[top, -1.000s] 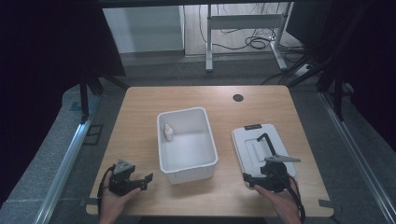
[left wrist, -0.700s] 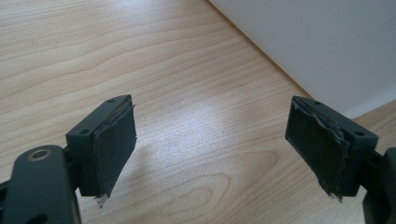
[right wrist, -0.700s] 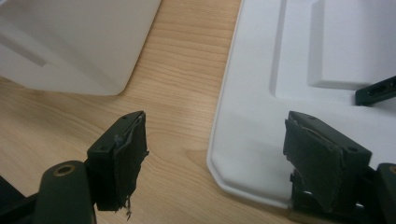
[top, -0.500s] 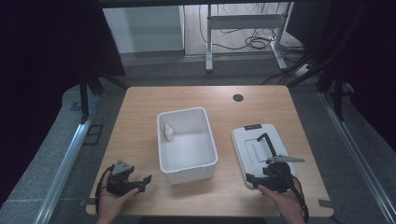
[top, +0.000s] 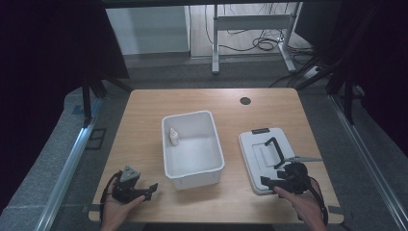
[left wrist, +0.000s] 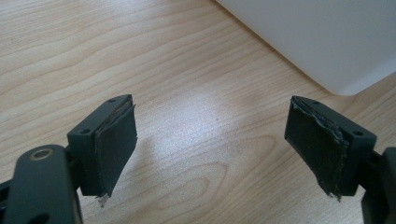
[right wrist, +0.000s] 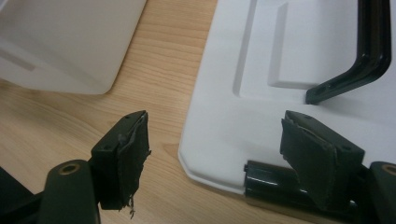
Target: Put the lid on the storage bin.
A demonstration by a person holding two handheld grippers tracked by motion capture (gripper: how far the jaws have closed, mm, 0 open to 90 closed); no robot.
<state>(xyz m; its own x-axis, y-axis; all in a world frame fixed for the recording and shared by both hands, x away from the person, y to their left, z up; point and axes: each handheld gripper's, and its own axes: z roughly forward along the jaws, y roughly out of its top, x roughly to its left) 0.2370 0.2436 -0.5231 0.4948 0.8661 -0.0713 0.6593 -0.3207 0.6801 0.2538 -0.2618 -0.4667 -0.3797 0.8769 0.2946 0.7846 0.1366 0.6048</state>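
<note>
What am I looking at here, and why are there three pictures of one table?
A person sits at a wooden table holding a hand-operated two-jaw gripper in each hand. The high view looks down from above; each of the other two comes from a camera riding on one gripper. The left gripper is open over bare wood. The right gripper is open at the near corner of a white lid with a black handle. Between them stands an open white bin containing a small white bottle. Nothing is held.
</note>
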